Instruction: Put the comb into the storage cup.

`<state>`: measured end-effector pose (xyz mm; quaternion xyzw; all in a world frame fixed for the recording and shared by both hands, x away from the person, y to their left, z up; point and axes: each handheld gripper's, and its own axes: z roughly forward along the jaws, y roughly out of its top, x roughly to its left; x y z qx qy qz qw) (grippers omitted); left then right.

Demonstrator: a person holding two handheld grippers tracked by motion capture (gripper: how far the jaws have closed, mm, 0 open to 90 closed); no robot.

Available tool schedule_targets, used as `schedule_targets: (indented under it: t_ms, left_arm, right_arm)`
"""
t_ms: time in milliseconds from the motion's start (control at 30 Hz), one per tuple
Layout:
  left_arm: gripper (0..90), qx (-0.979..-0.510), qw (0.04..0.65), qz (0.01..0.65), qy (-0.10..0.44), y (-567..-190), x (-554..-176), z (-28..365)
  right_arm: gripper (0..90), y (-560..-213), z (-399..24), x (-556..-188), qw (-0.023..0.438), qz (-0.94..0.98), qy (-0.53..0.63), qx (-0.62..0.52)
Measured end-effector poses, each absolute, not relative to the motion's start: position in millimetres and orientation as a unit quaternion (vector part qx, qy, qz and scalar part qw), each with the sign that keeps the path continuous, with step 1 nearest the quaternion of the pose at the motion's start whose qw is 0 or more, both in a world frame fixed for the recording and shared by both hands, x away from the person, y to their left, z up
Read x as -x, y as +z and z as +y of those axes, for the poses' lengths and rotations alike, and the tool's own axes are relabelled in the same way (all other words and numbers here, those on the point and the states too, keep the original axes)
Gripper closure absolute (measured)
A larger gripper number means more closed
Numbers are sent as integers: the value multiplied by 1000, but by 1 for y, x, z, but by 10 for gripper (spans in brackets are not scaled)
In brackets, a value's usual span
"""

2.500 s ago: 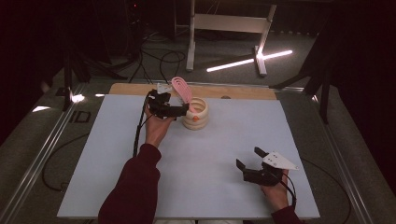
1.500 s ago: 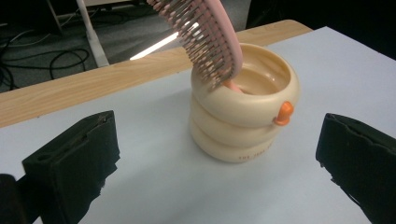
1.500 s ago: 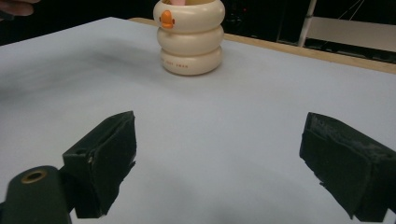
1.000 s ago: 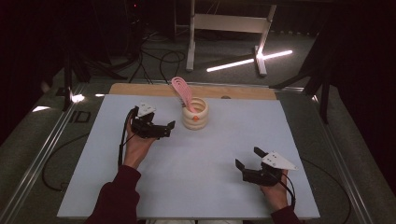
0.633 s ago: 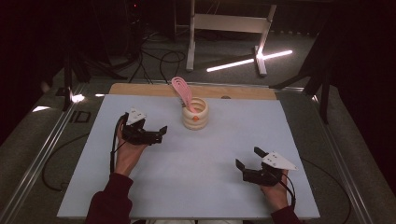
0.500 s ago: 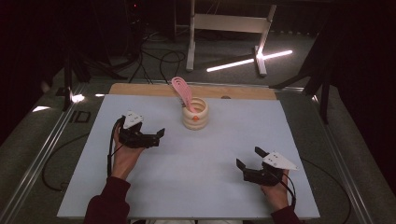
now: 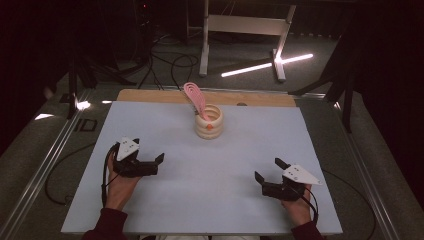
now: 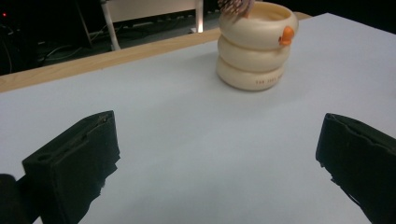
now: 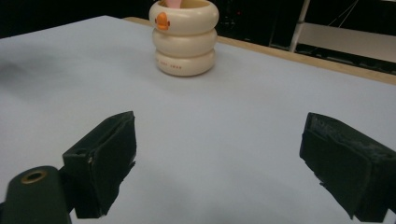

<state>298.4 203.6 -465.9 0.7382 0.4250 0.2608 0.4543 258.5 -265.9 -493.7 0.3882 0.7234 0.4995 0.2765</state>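
From the high view we see the whole white table (image 7: pixel 200 200), with a cream ringed holder (image 7: pixel 209 121) standing toward its far middle and a pink slotted utensil (image 7: pixel 194 96) leaning out of it to the left. From here the print on the holder is too small to make out. The left gripper view brings the holder (image 8: pixel 257 44) close enough for us to see three stacked rings, an orange beak-like knob (image 8: pixel 287 35) on the top ring and a line of small lettering on the bottom ring that we cannot read. The right gripper view shows the holder (image 9: pixel 184 37) from the other side, with the orange mark (image 9: pixel 161 21) facing us.

Past the table's wooden far edge (image 7: pixel 250 98), a white metal stand (image 7: pixel 245 30), a bright strip of light (image 7: pixel 265 66) and loose cables (image 7: pixel 165 62) lie on the dark floor. Nothing stands between either gripper and the holder; bare tabletop lies between.

We hold the left gripper (image 7: pixel 159 160) near the left front of the table, jaws spread wide and gripping nothing. The right gripper (image 7: pixel 267 170) sits near the right front, jaws likewise wide apart and unloaded. The holder stands well apart from both, ahead of them and between them.
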Motion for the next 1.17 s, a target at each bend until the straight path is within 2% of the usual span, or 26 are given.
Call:
schedule_targets:
  t_ms: [367,733,1167]
  left_arm:
    - [0,-728,458,432,270,-485,-273,227]
    - [0,-709,475,432,293,-484,-254,242]
    - [0,-701,478,440,295,-486,-251,250]
  right_arm:
    - [108,-490,-272,-254,287,714,503,-395]
    - [108,-489,-273,-250,293,715,500,-391]
    - [108,-490,-271,-249,291,716,500,-391]
